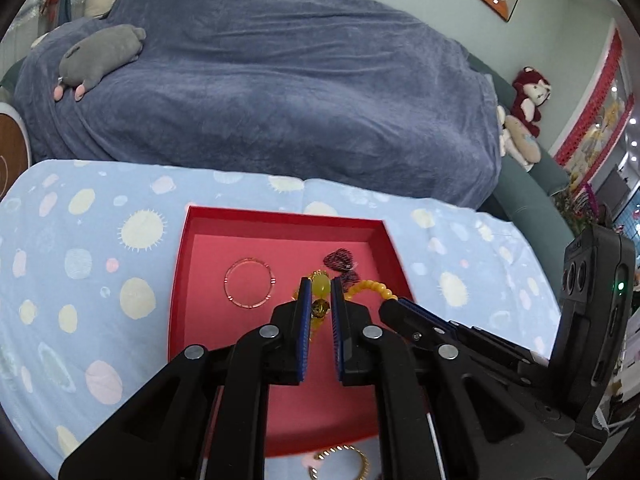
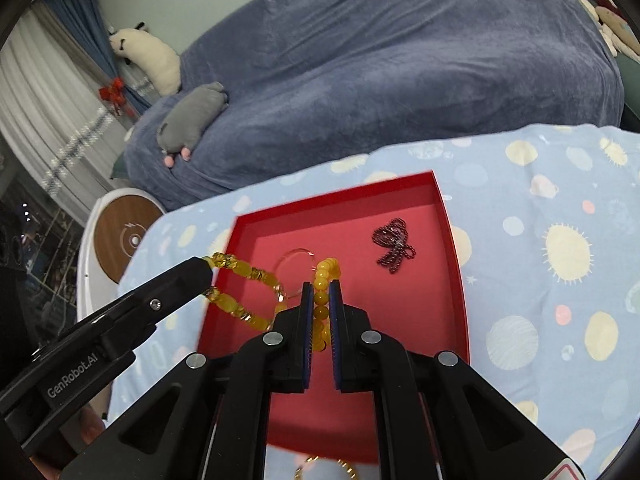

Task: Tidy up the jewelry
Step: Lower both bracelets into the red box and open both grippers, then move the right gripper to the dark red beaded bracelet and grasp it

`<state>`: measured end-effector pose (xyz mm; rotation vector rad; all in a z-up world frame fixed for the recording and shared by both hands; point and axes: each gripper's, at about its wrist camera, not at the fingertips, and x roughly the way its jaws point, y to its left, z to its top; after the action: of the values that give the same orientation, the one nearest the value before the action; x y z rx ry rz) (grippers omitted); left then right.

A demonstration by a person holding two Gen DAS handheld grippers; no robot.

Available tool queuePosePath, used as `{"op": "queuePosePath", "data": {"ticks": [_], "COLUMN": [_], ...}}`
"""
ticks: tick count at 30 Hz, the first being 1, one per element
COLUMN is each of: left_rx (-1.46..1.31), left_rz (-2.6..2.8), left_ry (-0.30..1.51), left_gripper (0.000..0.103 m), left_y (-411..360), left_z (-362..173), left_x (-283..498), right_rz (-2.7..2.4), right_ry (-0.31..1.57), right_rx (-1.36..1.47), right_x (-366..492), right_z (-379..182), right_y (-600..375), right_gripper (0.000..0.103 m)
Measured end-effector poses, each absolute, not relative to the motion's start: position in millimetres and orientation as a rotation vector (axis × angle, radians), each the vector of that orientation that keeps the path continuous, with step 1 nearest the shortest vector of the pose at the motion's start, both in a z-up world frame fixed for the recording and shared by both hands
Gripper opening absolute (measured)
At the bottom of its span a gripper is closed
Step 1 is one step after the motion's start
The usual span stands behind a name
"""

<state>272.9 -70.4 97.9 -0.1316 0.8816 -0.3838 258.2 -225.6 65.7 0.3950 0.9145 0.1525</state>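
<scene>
Both the left gripper (image 1: 320, 292) and right gripper (image 2: 321, 294) have jaws clamped on one yellow bead strand (image 2: 256, 276); the red tray (image 1: 280, 222) holds one clear bangle (image 1: 249, 282) and, at two o'clock, one dark chain (image 2: 394, 244).

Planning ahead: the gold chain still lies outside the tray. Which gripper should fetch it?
The right gripper, narrowly. The gold chain lies centred below its fingers; for the left gripper it sits slightly toward the right. Both are shut on yellow beads, so release first.
</scene>
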Motion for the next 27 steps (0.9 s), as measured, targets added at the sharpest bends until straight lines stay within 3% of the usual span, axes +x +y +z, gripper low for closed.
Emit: {"op": "queuePosePath", "data": {"ticks": [3, 4, 5, 7, 9, 27], "left_rx": [-0.120, -0.119, -0.115, -0.101, -0.092, -0.045], "left_rz": [-0.356, -0.348, -0.341, -0.286, -0.256, -0.194], "left_ry": [0.907, 0.909, 0.908, 0.887, 0.838, 0.952], "left_gripper": [0.010, 0.015, 0.021, 0.063, 0.069, 0.069], "left_y": [-70.7, -69.2, -68.2, -62.3, -54.7, -9.7], "left_z": [79.0, 74.6, 72.3, 71.8, 76.0, 46.1], "left_x": [283.5, 285.0, 285.1, 280.9, 271.8, 133.4], "right_rz": [0.097, 0.075, 0.059, 0.037, 0.022, -0.042], "right_ry": [0.948, 0.953, 0.949, 0.927, 0.897, 0.930], "right_rx": [0.371, 0.360, 0.351, 0.344, 0.354, 0.414], "right_x": [267.2, 267.6, 265.7, 258.4, 245.8, 88.5], "right_z": [47.3, 45.3, 45.1, 47.0, 52.0, 48.7], "right_y": [-232.0, -234.3, -237.0, -243.4, -251.8, -264.0], "right_gripper": [0.013, 0.016, 0.017, 0.029, 0.036, 0.039]}}
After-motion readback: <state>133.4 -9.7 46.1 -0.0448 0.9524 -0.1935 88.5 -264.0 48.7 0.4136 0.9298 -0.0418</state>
